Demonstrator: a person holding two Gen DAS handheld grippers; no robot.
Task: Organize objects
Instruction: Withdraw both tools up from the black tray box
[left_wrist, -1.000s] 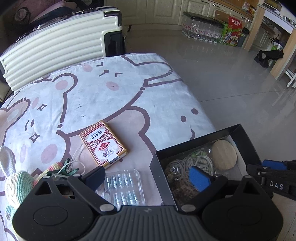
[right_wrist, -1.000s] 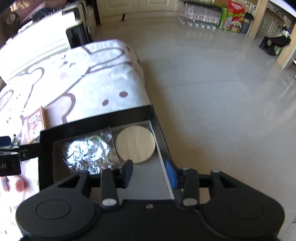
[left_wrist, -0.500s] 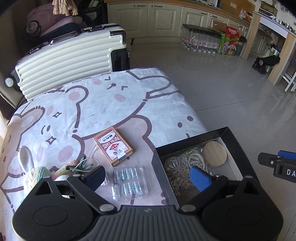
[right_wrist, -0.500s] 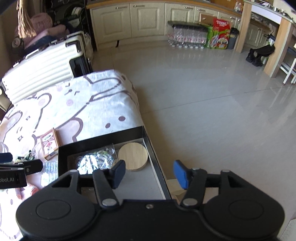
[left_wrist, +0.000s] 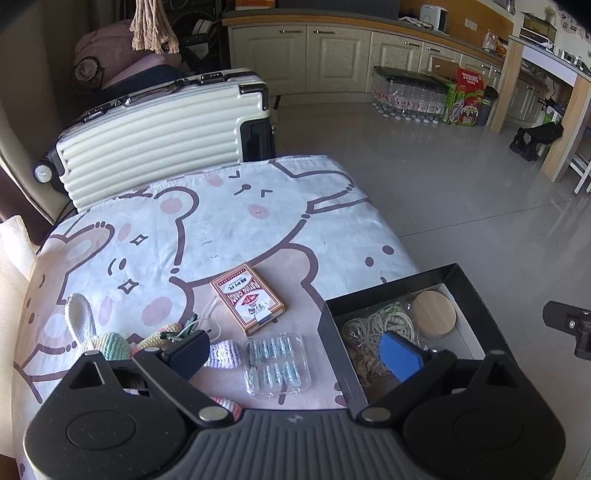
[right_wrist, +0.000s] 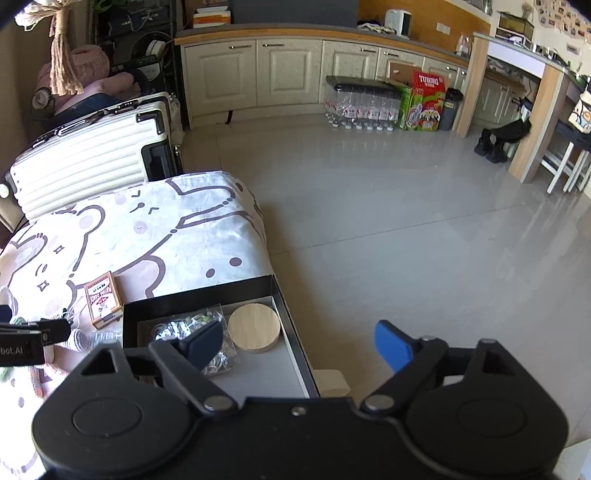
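A black box (left_wrist: 476, 291) sits at the table's near right corner, holding a round wooden disc (left_wrist: 434, 314) and a clear bag of rubber bands (left_wrist: 373, 332). The box (right_wrist: 207, 295), disc (right_wrist: 254, 328) and bag (right_wrist: 188, 323) also show in the right wrist view. A red playing-card pack (left_wrist: 247, 299), a clear plastic case of small vials (left_wrist: 277, 363) and a crocheted bunny (left_wrist: 107, 338) lie on the cartoon tablecloth. My left gripper (left_wrist: 295, 350) is open and empty above the vial case. My right gripper (right_wrist: 299, 343) is open and empty above the box's right edge.
A cream ribbed suitcase (left_wrist: 159, 129) stands behind the table. The table's right edge (left_wrist: 391, 236) drops to a grey tiled floor. Bottled water packs and a Tuborg carton (left_wrist: 465, 98) stand by the far cabinets.
Both grippers have risen and pulled back from the table, so more of the room shows. The right gripper's jaws have opened wider. The objects have not moved.
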